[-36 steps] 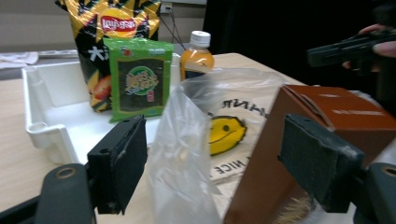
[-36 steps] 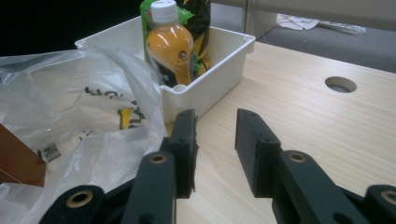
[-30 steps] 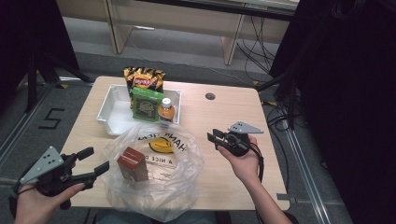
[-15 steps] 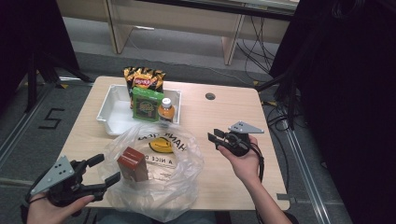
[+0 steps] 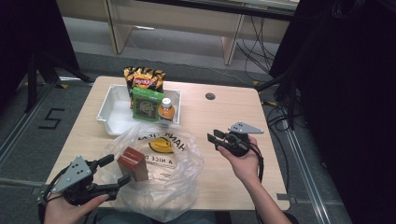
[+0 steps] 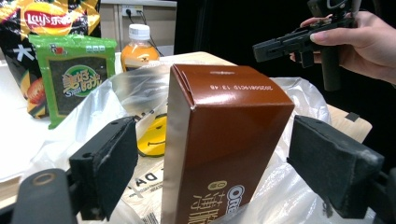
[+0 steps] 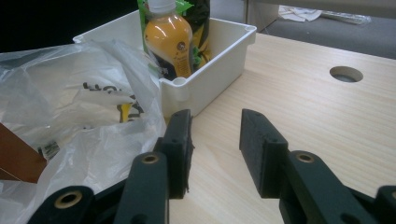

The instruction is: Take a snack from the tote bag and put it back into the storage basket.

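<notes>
A brown Oreo box (image 5: 133, 162) (image 6: 224, 140) stands upright on a clear plastic bag (image 5: 177, 158) at the table's near edge. My left gripper (image 5: 116, 170) (image 6: 219, 158) is open, one jaw on each side of the box with a gap at both pads. Its jaws have just been opening, and the box is between them. My right gripper (image 5: 212, 140) (image 7: 215, 128) hovers over the table right of the bag, held in a hand. It is partly open with nothing between its jaws and points toward the bag and tray.
A white tray (image 5: 105, 112) at the back holds a chips bag (image 5: 144, 77), a green seaweed packet (image 5: 145, 105) and an orange drink bottle (image 5: 166, 111). A round hole (image 5: 210, 96) sits in the tabletop behind the right gripper.
My left gripper has moved right along the near edge up to the brown box, so its jaws now flank it. The right gripper has stayed put.
</notes>
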A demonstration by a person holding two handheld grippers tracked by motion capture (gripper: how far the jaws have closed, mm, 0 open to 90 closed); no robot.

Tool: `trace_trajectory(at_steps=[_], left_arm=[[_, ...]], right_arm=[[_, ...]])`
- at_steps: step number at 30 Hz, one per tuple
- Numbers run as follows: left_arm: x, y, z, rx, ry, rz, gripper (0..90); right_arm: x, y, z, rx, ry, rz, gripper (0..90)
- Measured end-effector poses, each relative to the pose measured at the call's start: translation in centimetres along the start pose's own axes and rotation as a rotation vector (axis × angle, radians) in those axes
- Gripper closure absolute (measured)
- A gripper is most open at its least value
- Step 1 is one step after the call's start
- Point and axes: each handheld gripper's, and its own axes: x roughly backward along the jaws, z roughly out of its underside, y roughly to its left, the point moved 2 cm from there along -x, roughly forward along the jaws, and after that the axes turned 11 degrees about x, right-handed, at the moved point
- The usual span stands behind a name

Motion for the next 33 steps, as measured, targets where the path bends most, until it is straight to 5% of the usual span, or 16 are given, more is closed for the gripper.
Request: trace_trajectory(at_steps=[7,13,16,21,33], left_arm=[[-0.9,-0.6,0.0,-0.007,0.002,-0.004,14.5],[-1.7,-0.9,0.0,-0.013,0.0,-0.015,13.9],[-2.0,-1.0,0.0,-0.014,0.004,-0.028,13.9],[-2.8,-1.1,-0.1,-0.015,0.004,-0.035,14.3],[-3.7,-0.7,0.2,-0.009,0.017,-0.061,17.5]], right_arm=[[-0.1,-0.3,0.1,0.028,-0.021,0.028,64.2],[0.0,0.0,0.1,-0.01,0.007,0.0,64.1],[-0.1,-0.2,0.2,0.02,-0.011,0.017,64.0],[-0.1,0.0,0.2,-0.012,0.003,0.0,63.9],[0.0,-0.1,0.3,0.001,0.001,0.011,63.8]])
